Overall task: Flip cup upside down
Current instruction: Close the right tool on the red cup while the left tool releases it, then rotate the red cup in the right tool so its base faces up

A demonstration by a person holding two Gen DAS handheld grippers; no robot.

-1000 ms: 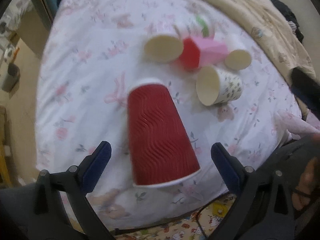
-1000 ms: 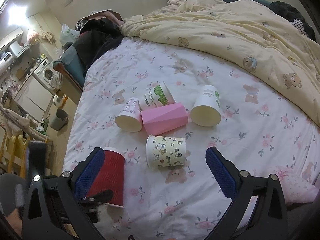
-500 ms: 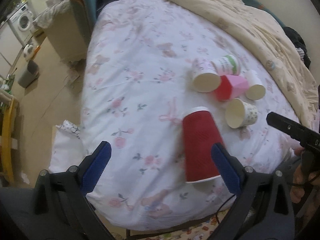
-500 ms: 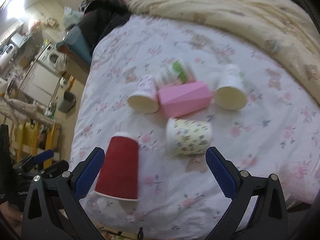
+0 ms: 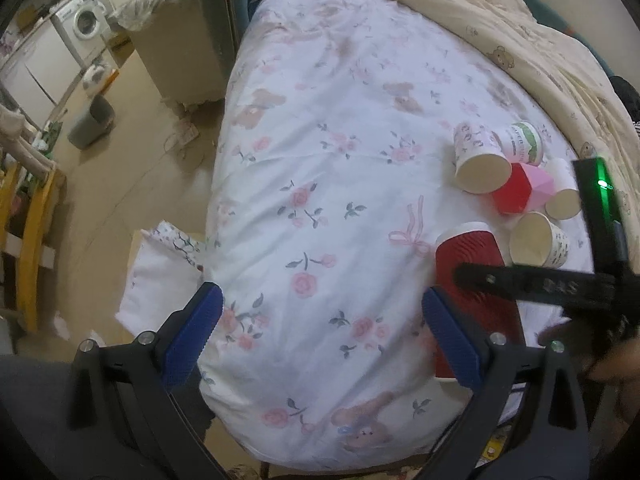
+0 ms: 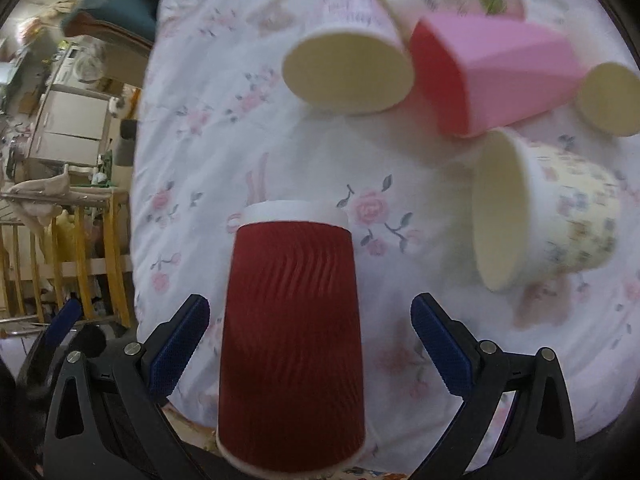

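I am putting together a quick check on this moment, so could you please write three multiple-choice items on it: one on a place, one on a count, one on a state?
1. Where does the red ribbed cup lie relative to the right claw?
A. Between its two open fingers
B. Far behind the pink cup
C. On the floor

2. How many cups are on the bed, counting the red ribbed one?
A. Three
B. Six
C. Nine

3. What is the state of the left claw?
A. Shut on a cup
B. Open and holding nothing
C. Shut on the bedsheet

Answers: 1 A, since the right wrist view shows the cup lying in the gap between the blue pads, apart from both. 2 B, since five cups cluster beyond the red one. 3 B, since only bedsheet shows between its spread fingers.
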